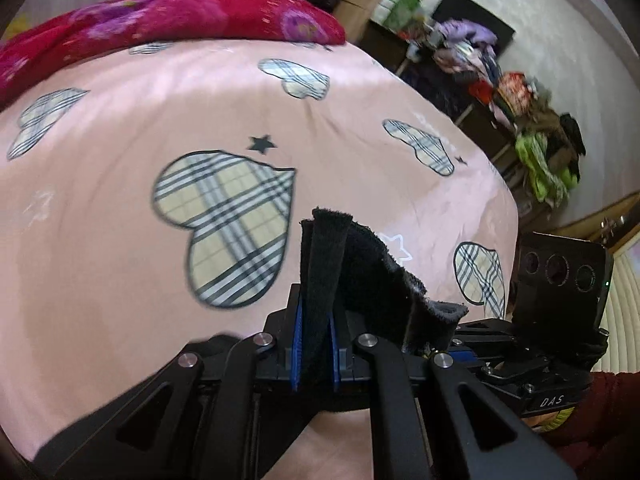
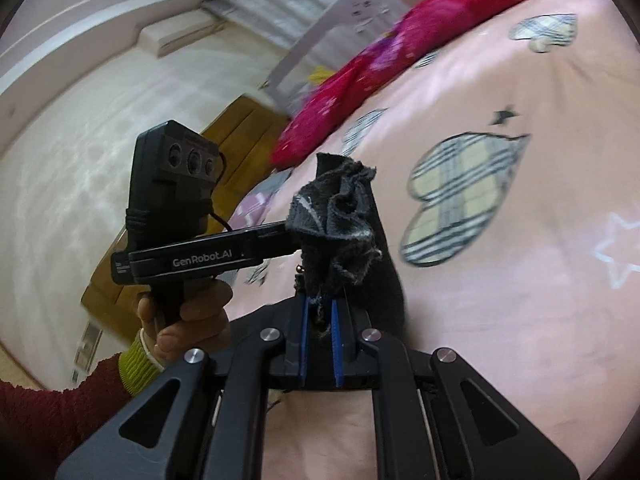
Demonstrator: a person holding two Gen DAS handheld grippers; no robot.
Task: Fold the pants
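Observation:
Black pants [image 1: 360, 268] are held up above a pink bed sheet [image 1: 120, 240] printed with plaid hearts. My left gripper [image 1: 316, 344] is shut on a folded edge of the black fabric, which runs right to the other gripper [image 1: 560, 320]. In the right wrist view my right gripper [image 2: 320, 340] is shut on a bunched dark edge of the pants [image 2: 340, 220]. The left gripper's body [image 2: 192, 256], held by a hand, is just to its left. Most of the pants hang out of sight below.
A red floral quilt [image 1: 160, 20] lies along the far side of the bed, also in the right wrist view [image 2: 380, 64]. A low bench with piled clothes [image 1: 520, 100] stands by the wall on the right. The pink sheet [image 2: 520, 320] spreads ahead.

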